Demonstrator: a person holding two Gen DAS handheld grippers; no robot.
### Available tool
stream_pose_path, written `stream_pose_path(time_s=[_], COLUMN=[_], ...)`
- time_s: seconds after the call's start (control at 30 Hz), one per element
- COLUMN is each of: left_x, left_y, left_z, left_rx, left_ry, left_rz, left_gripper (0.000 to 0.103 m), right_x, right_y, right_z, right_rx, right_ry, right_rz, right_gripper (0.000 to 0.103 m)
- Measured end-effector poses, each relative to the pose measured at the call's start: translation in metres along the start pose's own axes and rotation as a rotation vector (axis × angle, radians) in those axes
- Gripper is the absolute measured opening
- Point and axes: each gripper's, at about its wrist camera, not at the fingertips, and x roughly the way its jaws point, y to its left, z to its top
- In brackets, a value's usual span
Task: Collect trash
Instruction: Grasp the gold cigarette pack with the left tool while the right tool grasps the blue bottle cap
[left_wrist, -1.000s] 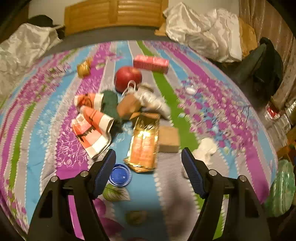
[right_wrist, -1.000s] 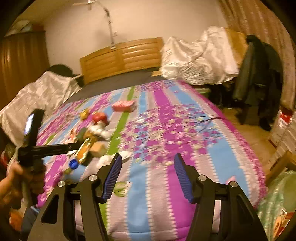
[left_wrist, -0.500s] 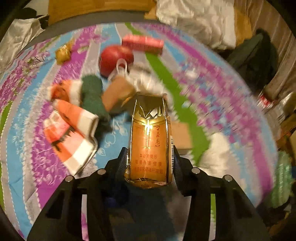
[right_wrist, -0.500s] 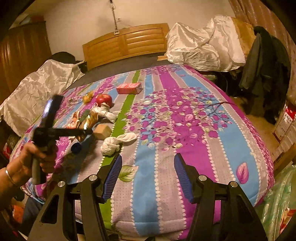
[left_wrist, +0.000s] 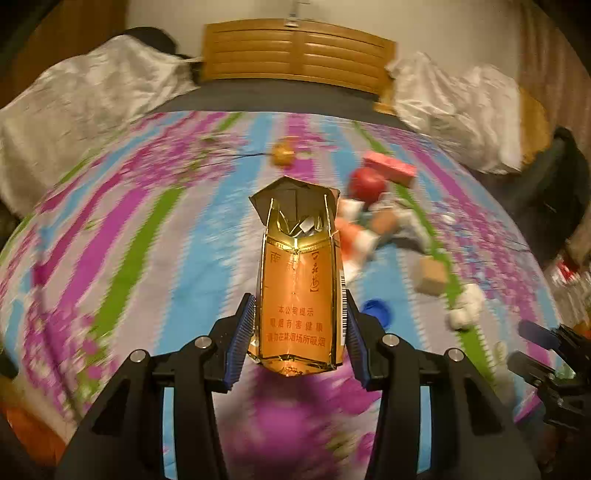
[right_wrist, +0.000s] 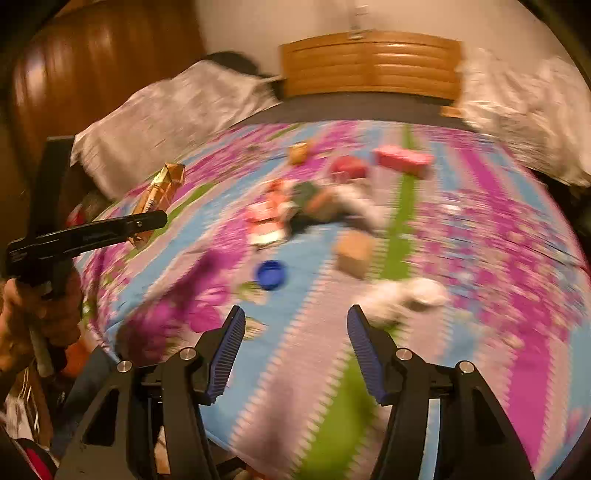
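Note:
My left gripper (left_wrist: 298, 332) is shut on a gold and orange cigarette carton (left_wrist: 298, 291) with a torn-open top, held up above the bed. The same carton (right_wrist: 159, 190) shows at the left in the right wrist view, in the left gripper (right_wrist: 144, 221). My right gripper (right_wrist: 293, 343) is open and empty above the bed's near edge. On the striped floral bedspread (right_wrist: 480, 236) lie a blue cap (right_wrist: 271, 274), a small brown box (right_wrist: 354, 253), crumpled white tissue (right_wrist: 410, 293), orange-white wrappers (right_wrist: 267, 218), a red apple (left_wrist: 367, 183) and a pink box (left_wrist: 388, 168).
A wooden headboard (left_wrist: 295, 55) and white bedding piles (left_wrist: 461, 107) stand at the far end. A small yellow object (left_wrist: 282, 153) lies far on the bed. Dark clothes (left_wrist: 561, 173) hang at the right. The right gripper (left_wrist: 546, 354) shows at the lower right in the left wrist view.
My left gripper closed on the cigarette carton, lifted it off the bed and swung left. My right gripper moved in over the bed toward the trash pile, still open.

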Motion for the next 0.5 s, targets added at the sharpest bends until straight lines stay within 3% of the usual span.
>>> stream_pose_path(time_s=[0.17, 0.37, 0.5], left_x=[-0.017, -0.026, -0.024], left_y=[0.034, 0.047, 0.053], left_z=[-0.017, -0.029, -0.032], left_rx=[-0.110, -0.118, -0.140], left_ry=[0.000, -0.021, -0.020], left_rz=[0.025, 0.037, 0.028], left_gripper=[0.044, 0.044, 0.044], right_x=[0.066, 0.139, 0.165], right_y=[0.038, 0.044, 0.035], right_z=[0.018, 0.031, 0.029], right_rx=[-0.088, -0.081, -0.071], right_ry=[0.075, 0.159, 0.190], right_rz=[0.045, -0.035, -0.075], right_gripper=[0.060, 0.059, 0.042])
